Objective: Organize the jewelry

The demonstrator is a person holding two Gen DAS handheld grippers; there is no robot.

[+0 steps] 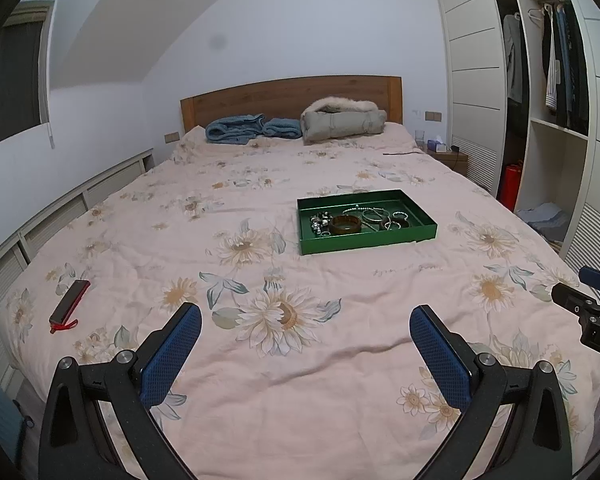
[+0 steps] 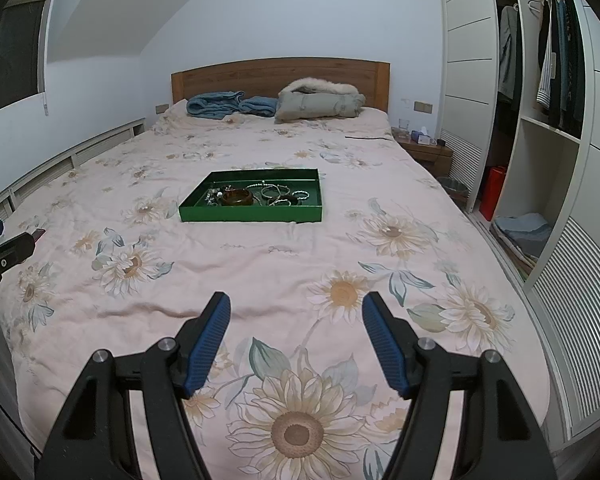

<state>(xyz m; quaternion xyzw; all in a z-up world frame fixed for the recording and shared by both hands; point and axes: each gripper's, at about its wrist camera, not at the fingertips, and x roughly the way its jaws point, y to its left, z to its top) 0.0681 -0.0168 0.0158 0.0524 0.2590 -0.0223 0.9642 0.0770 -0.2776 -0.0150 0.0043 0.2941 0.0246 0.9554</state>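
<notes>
Above the floral bedspread [image 1: 340, 280], left gripper [image 1: 305, 354] and right gripper [image 2: 296, 340] both released, well short of the green jewelry tray [image 2: 252, 213].

Matte black left tongs [image 1: 305, 322], textured blue fingertip pads [image 1: 172, 360], silver screws; matching black-and-blue right tongs [image 2: 296, 310], ribbed pads [image 2: 208, 346].

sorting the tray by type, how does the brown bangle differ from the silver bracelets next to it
The brown bangle is a thick, wide, amber-brown band; the silver bracelets are thin, pale metallic hoops. The bangle is a single piece, while the bracelets are several, overlapping each other. The bangle sits toward the middle of the green tray, the bracelets to its right. Both are ring-shaped and lie inside that tray.
</notes>
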